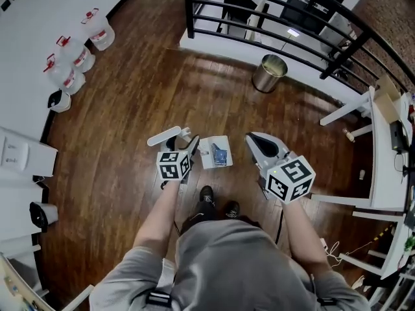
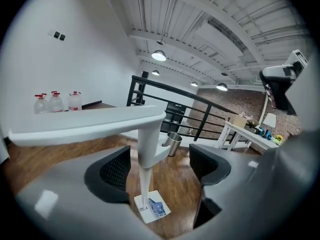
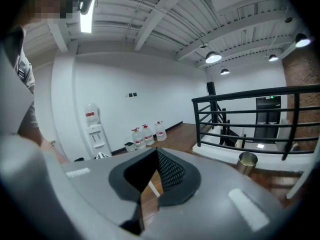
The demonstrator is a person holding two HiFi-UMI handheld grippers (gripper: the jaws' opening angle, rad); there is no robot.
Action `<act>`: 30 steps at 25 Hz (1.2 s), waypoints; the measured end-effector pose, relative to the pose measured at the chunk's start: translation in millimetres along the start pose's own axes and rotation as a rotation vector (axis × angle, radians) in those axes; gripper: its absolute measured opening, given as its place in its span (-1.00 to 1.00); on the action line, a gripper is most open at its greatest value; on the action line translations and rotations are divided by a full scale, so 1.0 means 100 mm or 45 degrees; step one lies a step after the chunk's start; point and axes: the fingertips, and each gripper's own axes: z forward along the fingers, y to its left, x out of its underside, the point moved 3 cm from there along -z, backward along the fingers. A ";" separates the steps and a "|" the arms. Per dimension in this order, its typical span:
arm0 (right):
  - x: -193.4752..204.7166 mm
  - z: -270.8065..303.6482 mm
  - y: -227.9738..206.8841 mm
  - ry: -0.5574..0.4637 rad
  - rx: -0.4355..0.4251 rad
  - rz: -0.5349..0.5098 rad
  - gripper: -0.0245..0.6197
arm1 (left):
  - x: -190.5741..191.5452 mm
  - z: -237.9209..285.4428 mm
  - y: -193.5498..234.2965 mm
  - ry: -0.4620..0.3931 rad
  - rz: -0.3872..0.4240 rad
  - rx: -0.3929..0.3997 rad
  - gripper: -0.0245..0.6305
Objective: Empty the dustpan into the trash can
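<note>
Widely parted, left gripper [image 2: 160, 166] fingers [image 2: 114, 170] straddle the dustpan handle [image 2: 148, 134] without clamping.

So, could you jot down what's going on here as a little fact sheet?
Place: wooden floor, black railing behind
Dustpan: white, on the floor, something blue in it
Left gripper: open, the dustpan's upright handle between its jaws, not pinched
Right gripper: shut, empty
Trash can: metal, by the railing, apart from the dustpan
</note>
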 end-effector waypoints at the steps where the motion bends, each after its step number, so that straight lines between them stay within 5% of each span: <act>1: 0.00 -0.01 -0.03 0.005 0.014 0.005 -0.92 | -0.01 0.04 0.00 -0.004 0.006 -0.003 0.17; 8: 0.02 0.00 -0.12 0.009 0.075 0.037 -0.92 | -0.13 0.20 0.01 -0.029 0.037 -0.069 0.08; 12: 0.02 -0.03 -0.19 0.005 0.097 0.046 -0.92 | -0.15 0.29 0.03 0.003 0.029 -0.105 -0.33; 22: 0.02 -0.17 -0.28 -0.003 0.167 0.058 -0.92 | -0.31 0.32 -0.04 -0.009 0.036 -0.089 -0.29; 30: -0.06 -0.27 -0.41 -0.045 0.223 0.063 -0.92 | -0.83 0.32 -0.25 -0.088 0.106 -0.001 -0.29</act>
